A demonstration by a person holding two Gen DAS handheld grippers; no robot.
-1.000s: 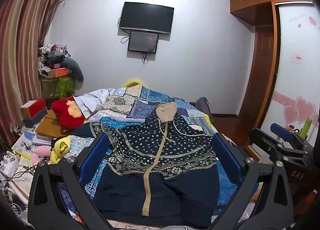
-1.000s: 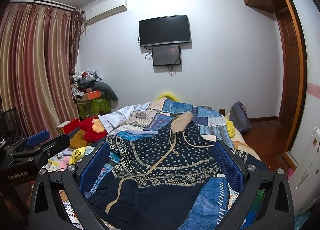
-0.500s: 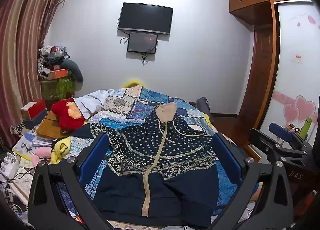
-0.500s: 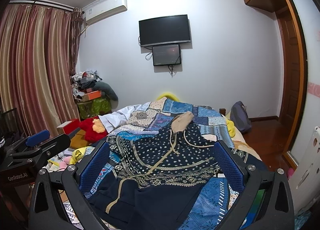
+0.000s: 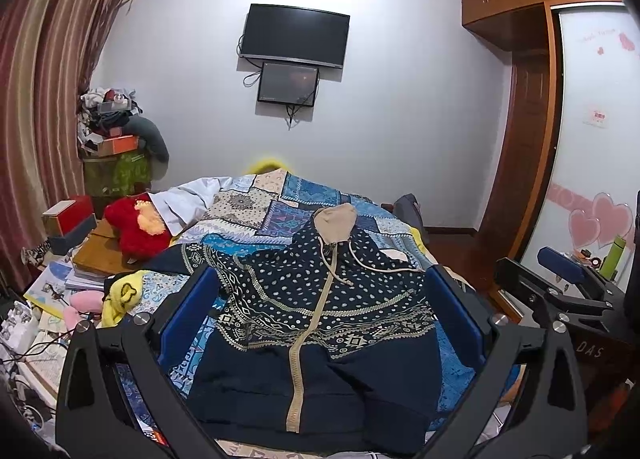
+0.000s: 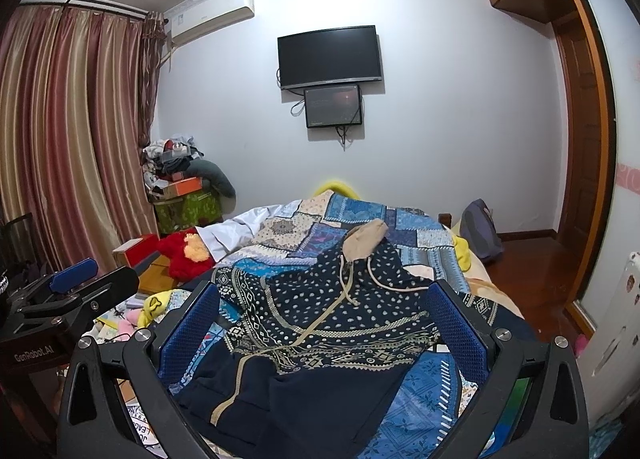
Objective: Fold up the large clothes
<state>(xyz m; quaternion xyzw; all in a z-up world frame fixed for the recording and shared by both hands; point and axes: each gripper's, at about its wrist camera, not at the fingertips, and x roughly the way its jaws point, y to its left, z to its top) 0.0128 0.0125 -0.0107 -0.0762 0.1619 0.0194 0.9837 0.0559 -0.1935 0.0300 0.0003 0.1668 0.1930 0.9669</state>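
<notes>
Both tongs hang wide apart and empty over the foot of the bed point(image 5: 256, 215): left tongs point(image 5: 320, 323) square on the hoodie point(image 5: 320, 299), right tongs point(image 6: 320, 323) beside them, also aimed at it. Almost nothing has shifted in the last second, only a slight drift of the view. The hoodie lies spread flat on the bed, zip up, hood toward the television point(image 5: 295, 36). By my reckoning, folding hasn't begun.
</notes>
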